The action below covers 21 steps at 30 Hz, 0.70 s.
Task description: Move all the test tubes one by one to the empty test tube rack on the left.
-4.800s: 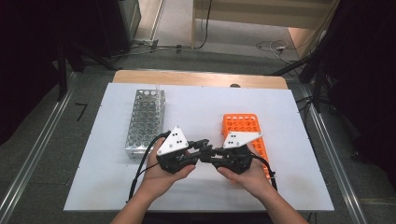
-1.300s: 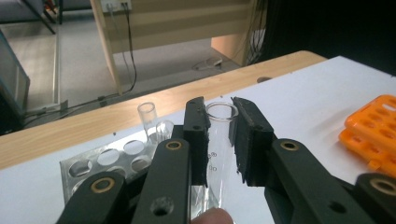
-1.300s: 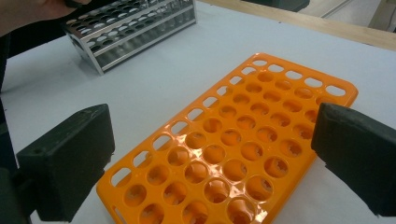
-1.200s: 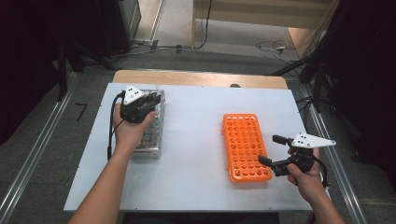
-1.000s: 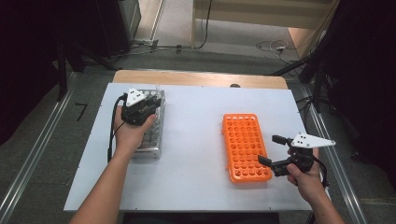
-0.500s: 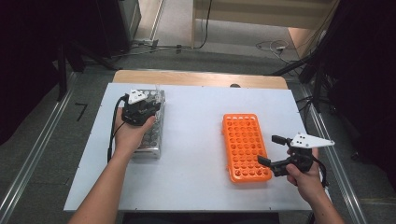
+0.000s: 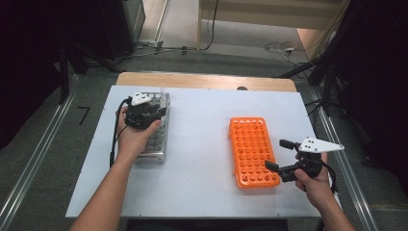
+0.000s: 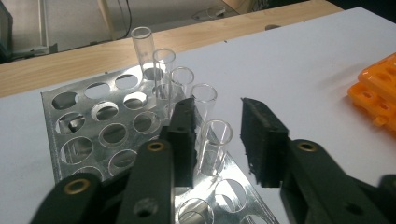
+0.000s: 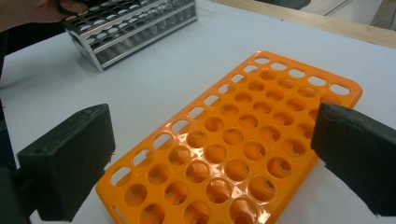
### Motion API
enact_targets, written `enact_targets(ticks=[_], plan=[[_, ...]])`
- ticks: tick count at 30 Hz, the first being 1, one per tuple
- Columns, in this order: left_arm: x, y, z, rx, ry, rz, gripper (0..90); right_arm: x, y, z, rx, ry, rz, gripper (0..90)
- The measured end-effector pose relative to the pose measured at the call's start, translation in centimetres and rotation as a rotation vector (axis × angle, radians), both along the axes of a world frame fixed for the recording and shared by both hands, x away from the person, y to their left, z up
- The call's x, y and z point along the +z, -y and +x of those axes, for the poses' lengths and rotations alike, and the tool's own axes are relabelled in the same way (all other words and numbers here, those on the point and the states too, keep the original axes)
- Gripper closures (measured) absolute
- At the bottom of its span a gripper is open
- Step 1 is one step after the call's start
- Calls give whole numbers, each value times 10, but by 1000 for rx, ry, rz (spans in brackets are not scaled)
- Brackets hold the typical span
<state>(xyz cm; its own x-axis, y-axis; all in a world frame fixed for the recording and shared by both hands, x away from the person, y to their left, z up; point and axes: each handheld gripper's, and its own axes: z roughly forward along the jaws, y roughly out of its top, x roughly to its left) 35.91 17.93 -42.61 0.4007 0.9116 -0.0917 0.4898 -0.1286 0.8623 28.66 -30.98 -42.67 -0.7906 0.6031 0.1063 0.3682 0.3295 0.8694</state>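
White and wide, the desk point(image 7: 202, 144) sits on a grey floor with dark things all around it. Near the far left corner stands a metal rack point(image 7: 156, 126) with a row of clear glass tubes. The left gripper point(image 8: 218, 135) hangs over that rack, and its jaws have just been opening. One glass tube point(image 8: 214, 145) stands between them in its hole, and the pads do not press on it; the left one looks very close, the right one is apart. The tube looks set down, so the best thing now is to open a bit more and lift straight up, so the pads do not bump the tube or the ones just behind it in the row. An orange tray point(image 7: 251, 150) full of empty holes lies nearer the right edge. The right gripper point(image 7: 284, 155) waits just beside the tray's right side, with its jaws spread wide and nothing in them. Between the rack and the tray is a big bare part of the desk, so there is lots of room to move. The near edge is bare too.
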Motion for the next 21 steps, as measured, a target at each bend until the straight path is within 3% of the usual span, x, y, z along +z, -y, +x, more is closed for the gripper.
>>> enact_targets(ticks=[7,13,19,21], plan=[[5,1,-6,-8,6,-32,284,0,1,0,-4,4,2,0],[12,3,-16,-52,38,-72,167,0,1,0,-5,4,4,0],[16,7,-23,-105,35,-99,14,1,1,0,-6,4,4,0],[17,7,-27,-122,40,-107,0,1,1,0,-6,4,4,0]])
